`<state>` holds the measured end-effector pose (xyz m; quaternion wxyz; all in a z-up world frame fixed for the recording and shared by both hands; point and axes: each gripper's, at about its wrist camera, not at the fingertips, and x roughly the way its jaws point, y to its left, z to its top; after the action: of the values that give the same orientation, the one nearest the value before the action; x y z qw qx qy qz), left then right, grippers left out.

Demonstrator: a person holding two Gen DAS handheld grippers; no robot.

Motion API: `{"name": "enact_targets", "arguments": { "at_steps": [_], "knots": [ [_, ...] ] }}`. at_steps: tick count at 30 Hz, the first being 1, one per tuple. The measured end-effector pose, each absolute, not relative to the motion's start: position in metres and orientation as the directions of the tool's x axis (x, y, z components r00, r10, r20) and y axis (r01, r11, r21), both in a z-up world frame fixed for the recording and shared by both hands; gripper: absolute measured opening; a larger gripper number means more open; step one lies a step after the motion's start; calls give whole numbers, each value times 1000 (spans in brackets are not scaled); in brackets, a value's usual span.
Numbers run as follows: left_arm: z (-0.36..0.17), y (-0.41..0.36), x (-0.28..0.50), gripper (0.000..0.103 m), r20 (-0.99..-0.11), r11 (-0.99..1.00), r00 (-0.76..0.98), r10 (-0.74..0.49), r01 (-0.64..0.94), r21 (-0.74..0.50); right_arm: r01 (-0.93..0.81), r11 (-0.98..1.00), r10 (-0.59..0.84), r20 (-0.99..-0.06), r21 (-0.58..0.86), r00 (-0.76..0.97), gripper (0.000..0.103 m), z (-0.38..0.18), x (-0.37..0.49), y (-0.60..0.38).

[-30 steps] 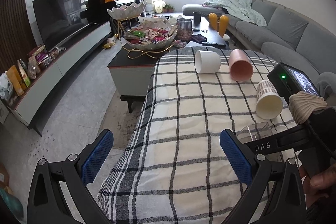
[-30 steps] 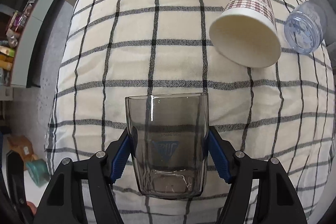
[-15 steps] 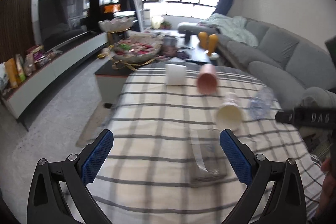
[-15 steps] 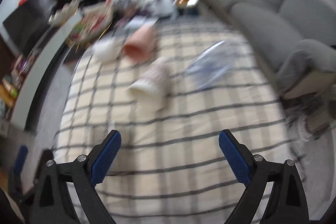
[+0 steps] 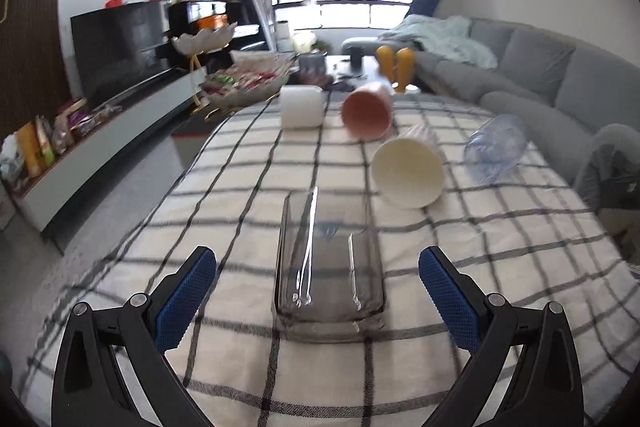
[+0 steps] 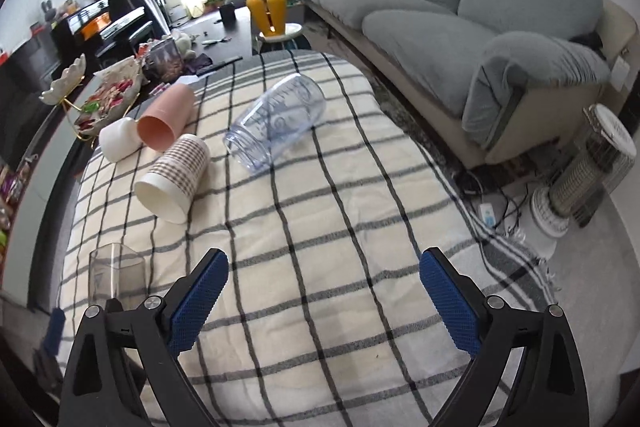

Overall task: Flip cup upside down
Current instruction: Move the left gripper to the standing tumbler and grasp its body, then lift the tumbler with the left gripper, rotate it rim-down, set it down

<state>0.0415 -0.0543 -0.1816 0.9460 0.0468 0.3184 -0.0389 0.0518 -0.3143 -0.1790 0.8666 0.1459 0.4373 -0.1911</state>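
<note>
Glass cup: clear smoky tumbler standing on the checked cloth of the desk, wider end down, apparently inverted; touched by nothing.
Left gripper: jaws spread wide, blue pads either side of the glass cup and well clear of it, holding nothing.
Right gripper: jaws spread wide over bare cloth, empty; the glass cup sits off to its left.
Beyond: white cup, pink cup, checked paper cup and clear plastic jar, all lying on their sides.
</note>
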Motion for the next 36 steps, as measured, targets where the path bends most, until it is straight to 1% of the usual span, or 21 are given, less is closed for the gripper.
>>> {"name": "enact_targets", "arguments": {
  "at_steps": [3,6,9,10,11,12,14,21,24,27,31,33,36],
  "knots": [
    [-198,-68,41,103,-631,988,774,-50,129,81,460,882,-182,-829,100,528,97,-188,54,-315],
    [-209,-69,44,102,-659,990,751,-37,119,81,470,876,-168,-842,111,513,97,-195,54,-317],
    [-212,-65,48,96,-663,994,748,-23,90,66,487,865,-163,-850,121,501,97,-198,53,-323],
    [-213,-64,48,95,-662,994,749,-25,89,64,493,861,-161,-853,125,497,97,-200,54,-324],
    [-213,-63,48,90,-662,994,750,-23,87,64,497,858,-160,-855,127,493,97,-201,53,-325],
    [-214,-62,50,81,-663,995,749,-18,82,65,503,854,-152,-861,132,485,97,-204,53,-327],
    [-219,-60,55,68,-684,996,729,-12,70,57,505,852,-139,-868,140,476,97,-208,54,-327],
    [-216,-57,54,66,-695,996,719,-17,72,50,501,854,-143,-864,138,482,97,-208,54,-324],
    [-207,-55,58,66,-703,995,711,-27,86,49,495,858,-152,-854,136,498,97,-202,52,-323],
    [-194,-49,62,66,-730,994,681,-47,101,31,487,861,-147,-846,145,512,97,-193,50,-320],
    [-176,-43,80,66,-829,991,557,-43,129,36,480,858,-112,-845,183,523,97,-178,51,-318],
    [-167,-43,96,65,-901,985,431,-40,169,38,479,853,-92,-845,205,526,97,-168,53,-317],
    [-157,-47,111,65,-955,970,295,-24,239,50,484,844,-70,-848,230,525,97,-154,59,-314]
  ]
}}
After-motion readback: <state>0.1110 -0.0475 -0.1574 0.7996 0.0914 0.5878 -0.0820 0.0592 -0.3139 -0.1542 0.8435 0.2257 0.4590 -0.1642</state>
